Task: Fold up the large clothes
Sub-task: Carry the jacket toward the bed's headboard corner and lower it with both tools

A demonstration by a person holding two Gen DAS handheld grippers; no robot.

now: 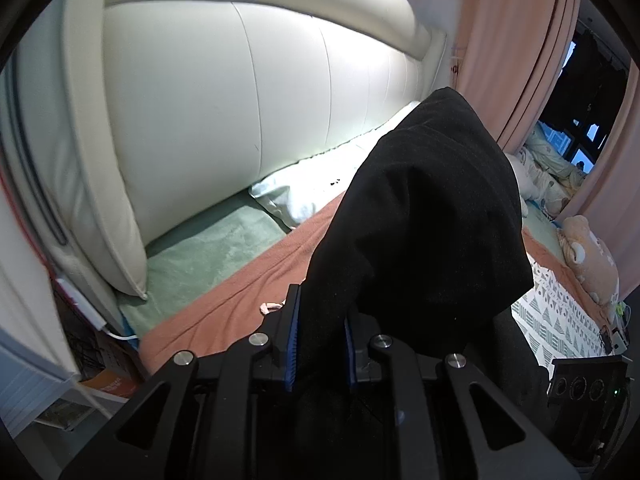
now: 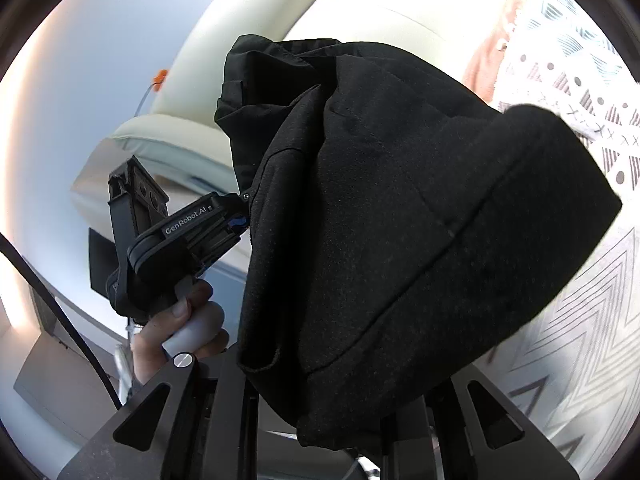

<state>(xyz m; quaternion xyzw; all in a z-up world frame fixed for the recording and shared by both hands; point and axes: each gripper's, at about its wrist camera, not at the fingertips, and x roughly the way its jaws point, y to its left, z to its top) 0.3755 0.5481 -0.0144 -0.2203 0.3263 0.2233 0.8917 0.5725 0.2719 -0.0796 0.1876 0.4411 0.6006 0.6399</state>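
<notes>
A large black garment (image 1: pixel 424 220) hangs bunched in the air above the bed. My left gripper (image 1: pixel 320 320) is shut on a fold of it, with the cloth pinched between the blue pads. In the right wrist view the same black garment (image 2: pixel 400 220) fills the middle and covers my right gripper's fingers, so its jaws are hidden. The left gripper (image 2: pixel 240 216) shows there too, held by a hand, clamped on the garment's left edge.
The bed has an orange blanket (image 1: pixel 224 292), a green sheet (image 1: pixel 212 248), a white pillow (image 1: pixel 296 188) and a patterned quilt (image 1: pixel 560 320). A cream padded headboard (image 1: pixel 248 92) stands behind. A plush toy (image 1: pixel 588 260) lies at the right, by pink curtains (image 1: pixel 508 48).
</notes>
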